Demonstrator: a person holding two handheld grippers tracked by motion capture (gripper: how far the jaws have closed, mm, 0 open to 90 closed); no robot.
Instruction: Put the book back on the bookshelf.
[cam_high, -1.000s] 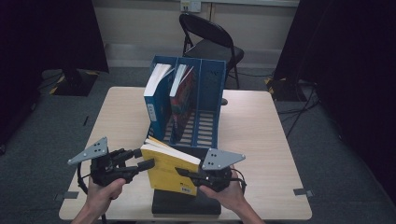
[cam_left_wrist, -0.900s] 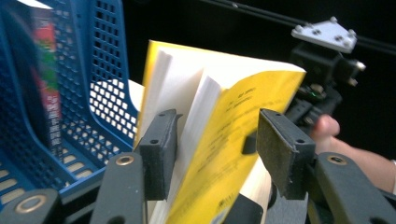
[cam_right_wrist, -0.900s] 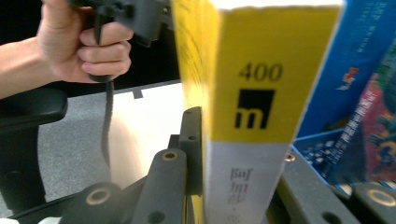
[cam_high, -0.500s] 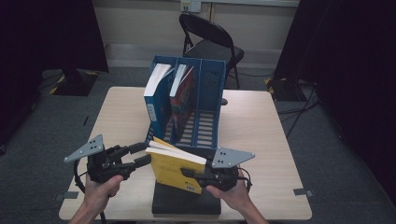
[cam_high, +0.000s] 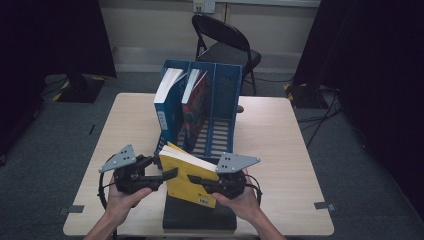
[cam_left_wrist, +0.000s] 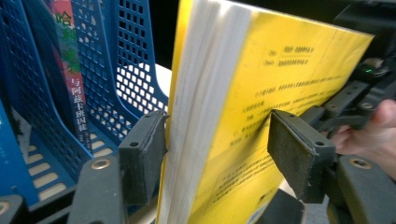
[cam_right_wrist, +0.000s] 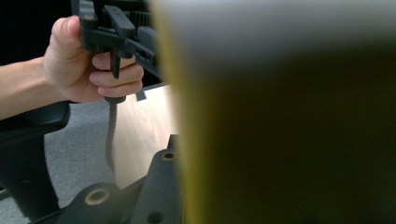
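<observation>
A: The left gripper (cam_high: 165, 175) has just been opening. In its own view the left pad (cam_left_wrist: 142, 156) lies against the page edges of the yellow book (cam_high: 187, 180), while the right pad (cam_left_wrist: 299, 156) stands clear of the cover, so the book sits between spread jaws.

B: And the right gripper (cam_high: 207, 186)?

A: Pinching that same book at its lower right. In the right gripper view the cover (cam_right_wrist: 280, 116) sits pressed up against the one jaw in sight. The book is held tilted, fore-edge up.

B: What lies around it?

A: Directly under it, at six o'clock, a black book (cam_high: 200, 216) lies flat at the near table edge. At twelve o'clock stands the blue file rack (cam_high: 225, 100). A blue book (cam_high: 165, 107) fills its left slot, a red book (cam_high: 195, 105) the middle one, and the right slot stands free.

B: Room to move?

A: Bare table (cam_high: 280, 145) from one to four o'clock; a folding chair (cam_high: 225, 45) stands beyond the far edge.
</observation>
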